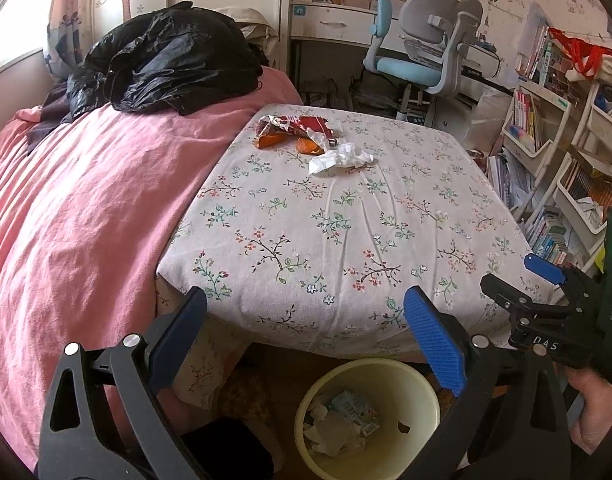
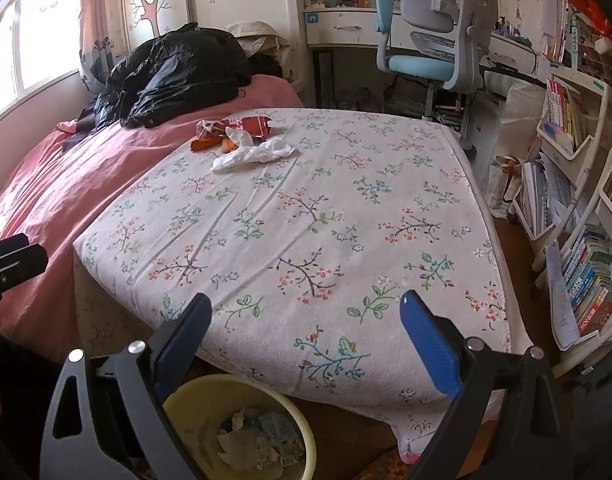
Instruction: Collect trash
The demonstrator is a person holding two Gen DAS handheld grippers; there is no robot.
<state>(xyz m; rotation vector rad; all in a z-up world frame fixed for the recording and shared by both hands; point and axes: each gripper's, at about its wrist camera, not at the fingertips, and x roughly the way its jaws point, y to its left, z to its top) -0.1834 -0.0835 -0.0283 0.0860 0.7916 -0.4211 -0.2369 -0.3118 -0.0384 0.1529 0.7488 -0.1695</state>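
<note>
The left gripper (image 1: 306,320) and right gripper (image 2: 306,328), fingers spread and empty, hover at the floral-clothed table's (image 1: 426,216) near edge; the crumpled white tissue (image 1: 340,158) lies far ahead, long axis left-right, neither gripper clearly nearer.

Crumpled tissue (image 1: 341,159), red wrapper (image 1: 293,125), perhaps peel.

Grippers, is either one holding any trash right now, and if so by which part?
Nothing is held. The left gripper and right gripper are both open and empty.
</note>
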